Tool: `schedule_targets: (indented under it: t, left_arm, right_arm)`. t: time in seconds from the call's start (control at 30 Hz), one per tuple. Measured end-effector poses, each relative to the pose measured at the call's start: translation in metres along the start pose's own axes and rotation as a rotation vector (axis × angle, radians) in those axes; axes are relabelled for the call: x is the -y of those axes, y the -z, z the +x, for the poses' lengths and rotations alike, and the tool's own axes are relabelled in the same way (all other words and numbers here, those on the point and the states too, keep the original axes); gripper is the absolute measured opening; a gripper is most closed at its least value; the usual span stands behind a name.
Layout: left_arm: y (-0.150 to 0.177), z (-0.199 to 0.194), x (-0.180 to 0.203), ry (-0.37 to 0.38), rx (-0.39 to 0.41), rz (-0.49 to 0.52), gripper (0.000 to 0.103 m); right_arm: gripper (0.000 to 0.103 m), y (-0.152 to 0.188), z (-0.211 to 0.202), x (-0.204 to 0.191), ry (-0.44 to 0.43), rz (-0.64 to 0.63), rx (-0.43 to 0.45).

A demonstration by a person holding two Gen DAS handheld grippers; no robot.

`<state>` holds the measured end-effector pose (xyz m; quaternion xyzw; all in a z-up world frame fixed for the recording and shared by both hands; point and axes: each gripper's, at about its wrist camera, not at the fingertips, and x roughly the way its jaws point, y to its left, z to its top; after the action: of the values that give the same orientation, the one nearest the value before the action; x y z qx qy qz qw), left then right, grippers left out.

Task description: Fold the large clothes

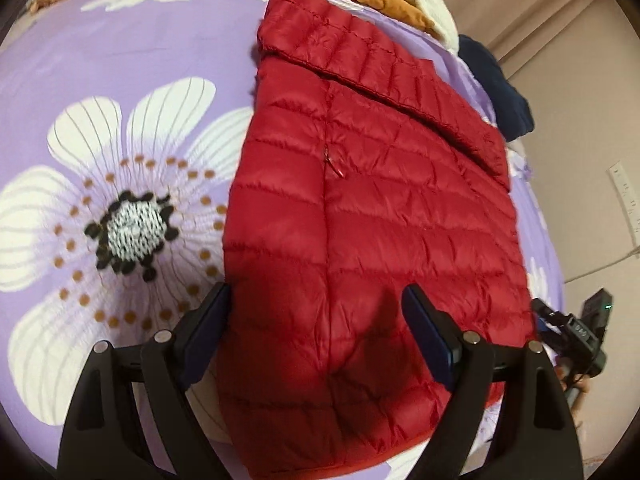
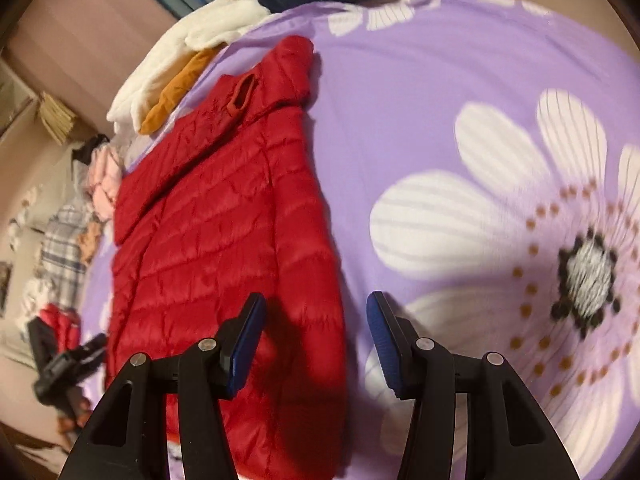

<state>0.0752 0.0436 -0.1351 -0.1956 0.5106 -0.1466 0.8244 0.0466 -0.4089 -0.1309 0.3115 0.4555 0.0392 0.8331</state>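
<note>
Spread wide and holding nothing, the left gripper (image 1: pixel 316 328) is hovering over the near hem of the red jacket (image 1: pixel 372 220), which is lying flat on the purple flowered bedsheet (image 1: pixel 120 80), a sleeve folded diagonally across its body. Folding seems partway done; the next move probably calls for lowering onto an edge and pinching it.

From the right wrist, the right gripper (image 2: pixel 316 340) is also gaping empty, straddling the jacket's (image 2: pixel 224 240) side edge. Puffy, slippery quilting looks likely to slide once lifted.
</note>
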Motion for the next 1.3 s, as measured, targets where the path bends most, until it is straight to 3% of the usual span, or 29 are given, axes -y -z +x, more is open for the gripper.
schedule_targets:
  t: [0.33, 0.53, 0.63, 0.83, 0.97, 1.1, 1.3]
  left_arm:
    - [0.031, -0.017, -0.023, 0.242, -0.018, -0.114, 0.087]
    - [0.037, -0.018, -0.021, 0.332, -0.031, -0.160, 0.085]
    - [0.044, -0.017, -0.022, 0.402, -0.057, -0.182, 0.078]
    - [0.044, -0.012, -0.024, 0.418, -0.070, -0.220, 0.060]
    - [0.034, 0.002, -0.020, 0.355, -0.093, -0.239, 0.030]
    - [0.027, -0.002, -0.011, 0.301, -0.076, -0.204, 0.019]
    - [0.014, -0.035, 0.014, 0.242, 0.048, -0.077, 0.013]
  right_arm:
    - [0.052, 0.026, -0.005, 0.005, -0.217, 0.070, -0.096]
    - [0.052, 0.027, -0.001, 0.000, -0.269, 0.091, -0.094]
    - [0.052, 0.027, 0.000, 0.000, -0.293, 0.088, -0.077]
    - [0.046, 0.022, 0.004, 0.010, -0.324, 0.140, -0.041]
    - [0.037, 0.019, 0.009, 0.001, -0.307, 0.125, -0.024]
    - [0.022, 0.020, 0.002, -0.013, -0.239, 0.046, 0.015]
    - [0.015, 0.019, -0.018, -0.045, -0.165, -0.119, 0.088]
